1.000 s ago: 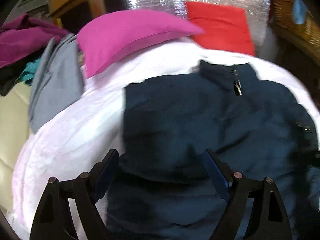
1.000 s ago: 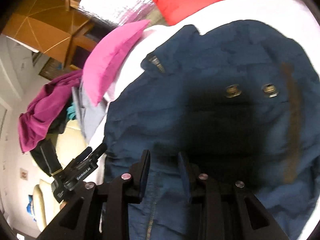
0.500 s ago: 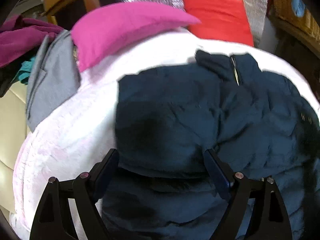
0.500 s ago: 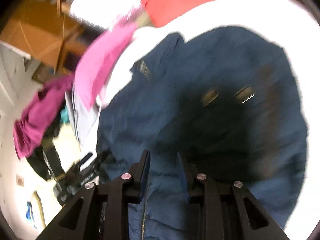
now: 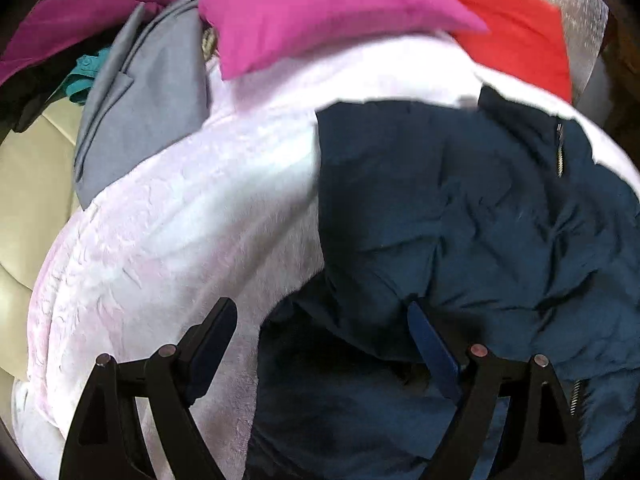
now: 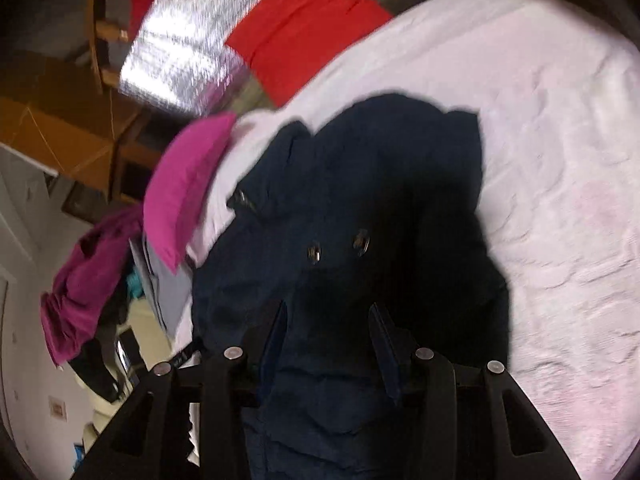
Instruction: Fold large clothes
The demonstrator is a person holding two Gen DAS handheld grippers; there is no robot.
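Between both spread claws, navy jacket (image 5: 480, 208) on pale blanket (image 5: 180, 220)

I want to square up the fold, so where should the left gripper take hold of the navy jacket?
Probably the folded left edge of the navy jacket, where it lies as a straight line on the white blanket. Bring the open left gripper in low from the blanket side: that edge is exposed and nothing lies on it, while the middle is puffy and creased.

You have a dark navy jacket (image 5: 460, 208) on a pale pink-white blanket (image 5: 180, 232), a magenta pillow (image 5: 312, 12), a red cushion (image 5: 516, 36), grey cloth (image 5: 148, 92), and a plum garment (image 6: 80, 292).
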